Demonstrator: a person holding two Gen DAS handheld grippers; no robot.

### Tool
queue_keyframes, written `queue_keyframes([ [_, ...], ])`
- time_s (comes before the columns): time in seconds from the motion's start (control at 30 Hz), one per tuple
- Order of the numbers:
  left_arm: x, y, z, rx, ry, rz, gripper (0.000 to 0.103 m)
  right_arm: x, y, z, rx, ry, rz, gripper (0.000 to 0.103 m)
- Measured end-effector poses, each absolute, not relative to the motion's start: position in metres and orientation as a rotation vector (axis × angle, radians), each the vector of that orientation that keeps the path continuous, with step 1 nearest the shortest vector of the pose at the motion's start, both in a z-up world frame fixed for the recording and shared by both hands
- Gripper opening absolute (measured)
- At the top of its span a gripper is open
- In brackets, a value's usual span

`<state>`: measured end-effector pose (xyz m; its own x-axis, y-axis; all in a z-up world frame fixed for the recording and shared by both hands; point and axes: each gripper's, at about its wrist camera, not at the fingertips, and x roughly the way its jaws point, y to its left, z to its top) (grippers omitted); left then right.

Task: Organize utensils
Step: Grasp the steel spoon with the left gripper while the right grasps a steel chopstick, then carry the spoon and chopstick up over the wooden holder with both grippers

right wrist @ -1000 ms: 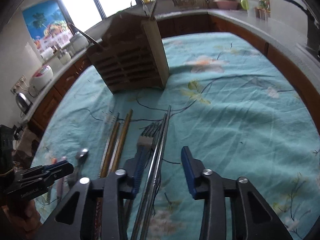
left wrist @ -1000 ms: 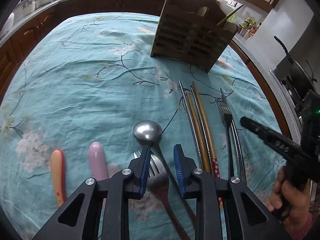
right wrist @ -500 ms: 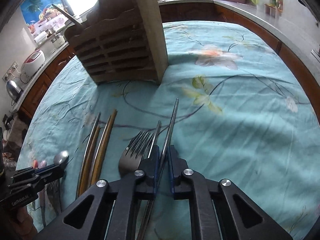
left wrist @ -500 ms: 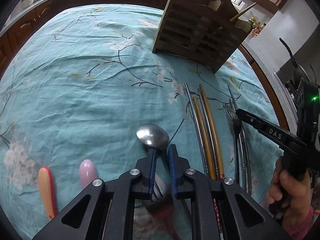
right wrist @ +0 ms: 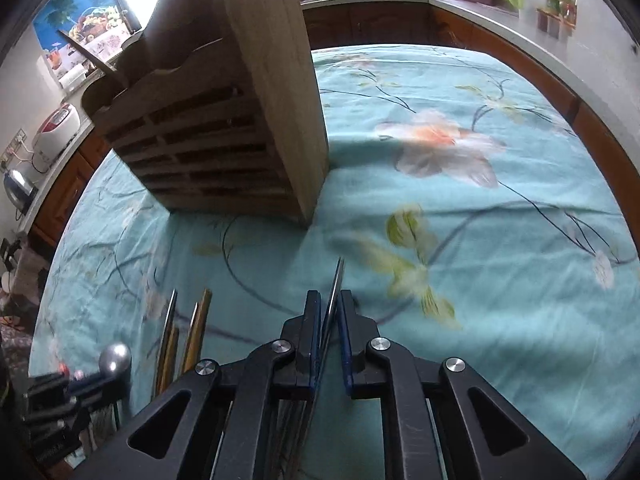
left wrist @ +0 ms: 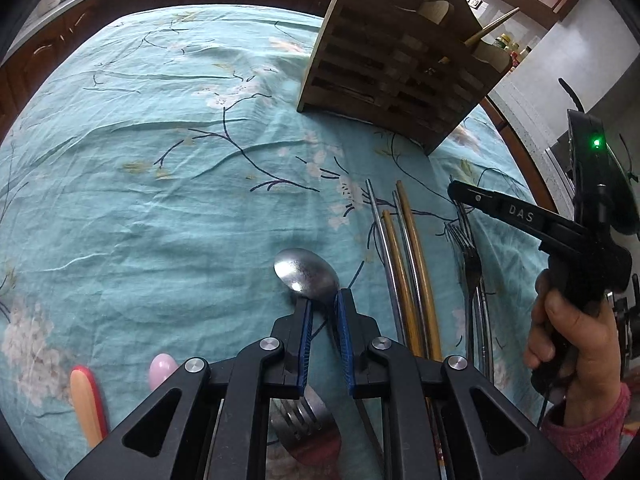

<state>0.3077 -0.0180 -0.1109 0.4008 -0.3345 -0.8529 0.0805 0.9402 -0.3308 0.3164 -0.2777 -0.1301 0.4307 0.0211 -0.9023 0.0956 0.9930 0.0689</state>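
Plainly, left gripper [left wrist: 323,300] jaws pinching spoon [left wrist: 306,272], right gripper [right wrist: 329,300] ("DAS") opening around chopstick [right wrist: 335,288].

My right gripper [right wrist: 329,312] was opening slightly around a thin metal chopstick [right wrist: 335,292] that stood between my pads. Ahead stood the wooden utensil holder [right wrist: 224,136] on the teal floral cloth [right wrist: 500,280]. Left lay more chopsticks [right wrist: 188,332] and a spoon [right wrist: 115,356].

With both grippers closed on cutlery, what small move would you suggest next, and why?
Probably lift both a little and carry them toward the wooden utensil holder. The left gripper pinches the steel spoon at its neck, the right gripper clamps a thin metal chopstick, and the holder stands just ahead.
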Motion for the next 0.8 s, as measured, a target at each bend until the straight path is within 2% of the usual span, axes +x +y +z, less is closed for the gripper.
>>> queue_keyframes([
  [0.33,0.308,-0.025,-0.111,-0.226,1.152,-0.273,0.017,0.317,-0.279,-0.131,0.126,1.123,-0.023,0.009],
  [0.43,0.307,-0.033,-0.111,-0.166,1.135,-0.242,0.007,0.319,-0.277,-0.131,0.111,1.118,-0.026,0.008],
  [0.63,0.302,-0.028,-0.106,-0.207,1.118,-0.254,0.001,0.311,-0.278,-0.128,0.141,1.098,-0.021,0.006],
  [0.8,0.285,-0.021,-0.081,-0.243,1.043,-0.272,0.001,0.292,-0.279,-0.106,0.206,1.045,0.014,0.004],
])
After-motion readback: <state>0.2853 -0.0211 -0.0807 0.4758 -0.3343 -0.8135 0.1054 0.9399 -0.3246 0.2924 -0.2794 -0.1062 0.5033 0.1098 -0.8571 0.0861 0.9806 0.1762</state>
